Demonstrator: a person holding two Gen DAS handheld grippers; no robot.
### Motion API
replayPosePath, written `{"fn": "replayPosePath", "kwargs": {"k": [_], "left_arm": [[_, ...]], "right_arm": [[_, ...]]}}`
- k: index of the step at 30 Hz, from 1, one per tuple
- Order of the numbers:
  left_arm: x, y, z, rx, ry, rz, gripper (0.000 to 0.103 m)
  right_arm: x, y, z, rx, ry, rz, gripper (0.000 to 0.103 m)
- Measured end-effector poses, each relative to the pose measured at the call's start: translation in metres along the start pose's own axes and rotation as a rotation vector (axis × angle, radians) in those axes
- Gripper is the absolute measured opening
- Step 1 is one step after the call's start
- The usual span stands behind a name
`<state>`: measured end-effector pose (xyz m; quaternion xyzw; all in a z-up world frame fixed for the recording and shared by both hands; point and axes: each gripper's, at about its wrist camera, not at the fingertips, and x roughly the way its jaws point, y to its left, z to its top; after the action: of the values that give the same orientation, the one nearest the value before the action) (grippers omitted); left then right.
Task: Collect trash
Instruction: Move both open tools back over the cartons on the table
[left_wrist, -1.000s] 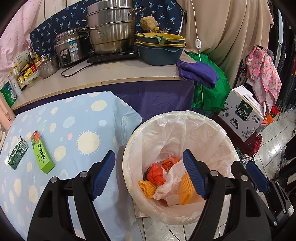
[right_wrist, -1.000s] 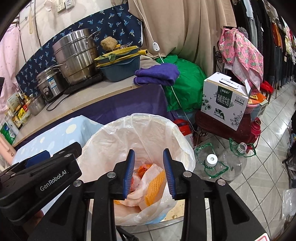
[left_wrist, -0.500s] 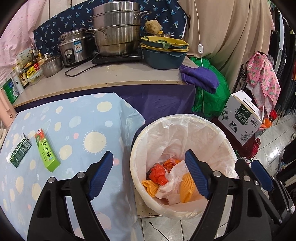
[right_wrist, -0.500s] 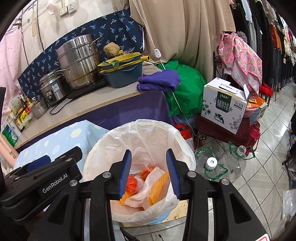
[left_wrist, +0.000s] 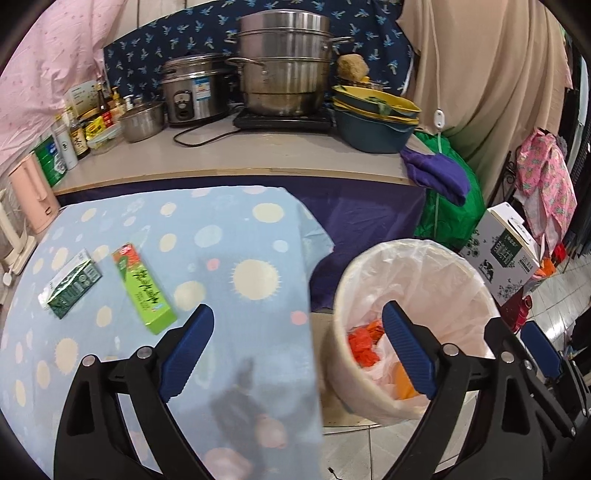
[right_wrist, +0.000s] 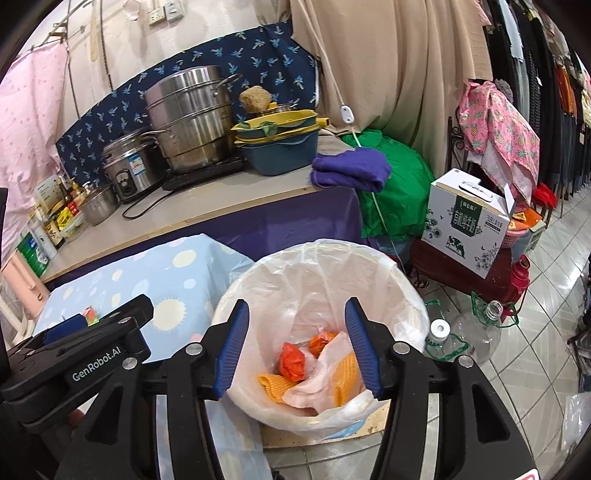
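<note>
Swung left gripper (left_wrist: 297, 349) from bin (left_wrist: 345, 295) toward cartons (left_wrist: 144, 291); right gripper (right_wrist: 297, 349) over bin. Both jaws opening, empty. Meant fetching more trash.

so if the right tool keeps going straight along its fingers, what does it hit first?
Probably the trash in the lined bin: the right tool, jaws opening and empty, points into the bin's mouth at the white wrapper. Depth is unclear.

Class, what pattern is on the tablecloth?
Pale blue tablecloth with cream dots and suns; clearest in the left wrist view.
</note>
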<state>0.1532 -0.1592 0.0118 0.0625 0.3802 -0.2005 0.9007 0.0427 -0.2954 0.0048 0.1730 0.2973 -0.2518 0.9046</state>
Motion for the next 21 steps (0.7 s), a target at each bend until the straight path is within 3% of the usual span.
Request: {"fn": "replayPosePath", "kwargs": {"k": [21], "left_arm": [[0.002,0.221,-0.038,-0.217,0.050,0.314,0.093]], "right_arm": [[0.037,0.163,-0.049,-0.249,0.118,0.197,0.071]]}}
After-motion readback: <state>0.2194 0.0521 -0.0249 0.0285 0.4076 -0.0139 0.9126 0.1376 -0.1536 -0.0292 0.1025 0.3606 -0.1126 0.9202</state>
